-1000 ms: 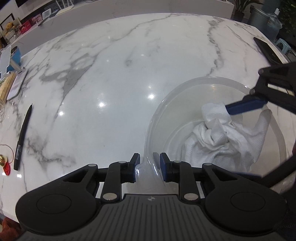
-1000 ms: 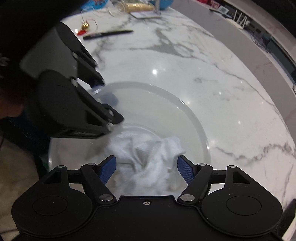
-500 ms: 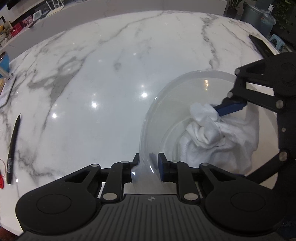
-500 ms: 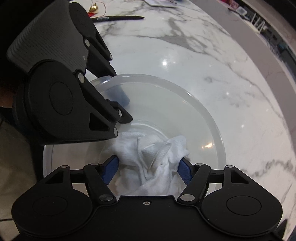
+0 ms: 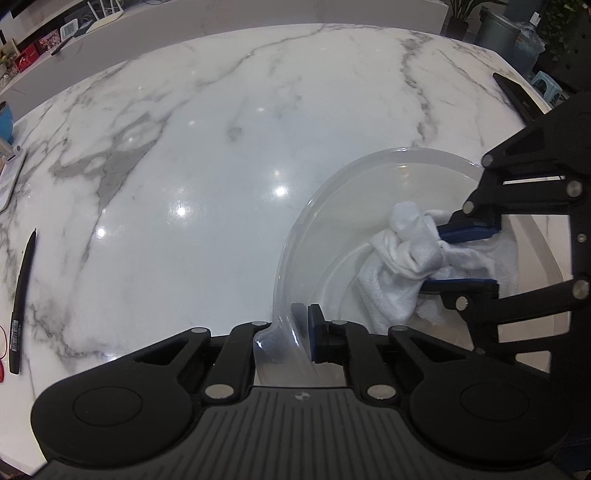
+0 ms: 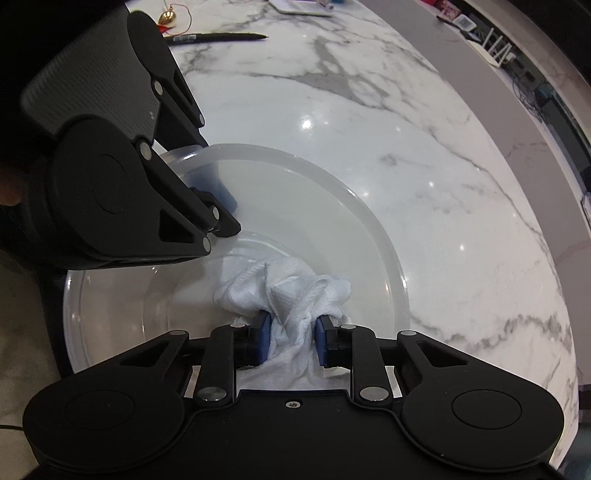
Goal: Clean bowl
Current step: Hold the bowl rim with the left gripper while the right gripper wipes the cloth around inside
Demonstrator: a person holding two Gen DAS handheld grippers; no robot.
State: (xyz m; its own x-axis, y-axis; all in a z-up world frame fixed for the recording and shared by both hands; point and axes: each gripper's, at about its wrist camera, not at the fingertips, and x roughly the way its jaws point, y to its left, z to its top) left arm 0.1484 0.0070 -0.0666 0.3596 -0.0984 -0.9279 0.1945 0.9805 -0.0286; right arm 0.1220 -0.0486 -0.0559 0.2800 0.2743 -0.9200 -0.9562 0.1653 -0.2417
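A clear plastic bowl (image 5: pixel 406 173) (image 6: pixel 332 206) stands on the white marble counter (image 5: pixel 221 147). A crumpled white cloth (image 5: pixel 402 258) (image 6: pixel 288 284) lies in its bottom. My left gripper (image 5: pixel 286 328) (image 6: pixel 210 173) is closing on the bowl's near rim, one blue pad inside the wall and the other finger outside it, both pressing. My right gripper (image 6: pixel 291 339) (image 5: pixel 450 258) reaches down into the bowl. Its jaws are closing and the blue pads squeeze a bunched fold of the cloth between them.
A black pen (image 5: pixel 22 299) (image 6: pixel 218 37) lies on the counter left of the bowl, with a gold trinket on a red string (image 6: pixel 166 18) near it. A black phone (image 5: pixel 513 92) rests by the far right edge. A white tray (image 6: pixel 299 7) sits at the back.
My right gripper's jaws went from wide apart around the cloth to pinched on a fold of it. The left gripper tightened on the bowl's rim. The bowl stayed where it was.
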